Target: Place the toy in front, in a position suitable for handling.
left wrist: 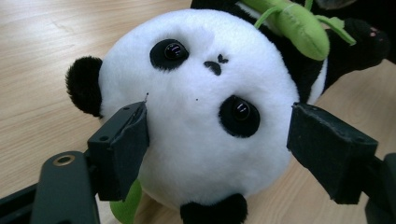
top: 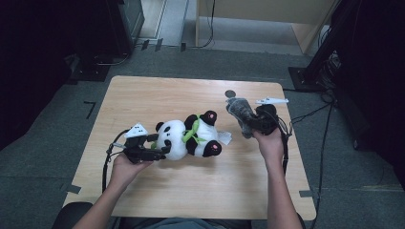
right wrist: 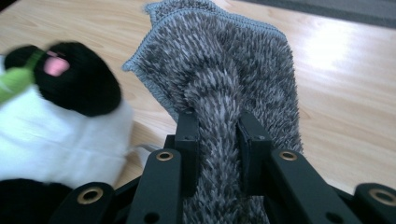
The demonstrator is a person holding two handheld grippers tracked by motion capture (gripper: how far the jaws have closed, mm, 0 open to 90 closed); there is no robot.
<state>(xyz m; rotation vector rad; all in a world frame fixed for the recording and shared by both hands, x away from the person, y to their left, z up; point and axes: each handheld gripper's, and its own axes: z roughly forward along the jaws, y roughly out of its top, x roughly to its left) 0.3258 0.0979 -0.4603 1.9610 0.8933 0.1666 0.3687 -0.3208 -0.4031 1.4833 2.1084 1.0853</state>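
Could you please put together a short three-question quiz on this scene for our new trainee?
1. True or false: the right gripper is clamped on the grey cloth.
2. Which part of the panda plush lies between the jaws of the left gripper: A head, B foot, C green bamboo?
3. Fill in: the panda lies on the wooden ____.

Key: 1 true; 2 A; 3 table.

Light wooden table [top: 191, 191] on grey carpet [top: 47, 157], small dark round disc [top: 230, 93] near the table's far edge, pale wooden furniture [top: 267, 19] behind, black stand base [top: 305, 78] with cables at right
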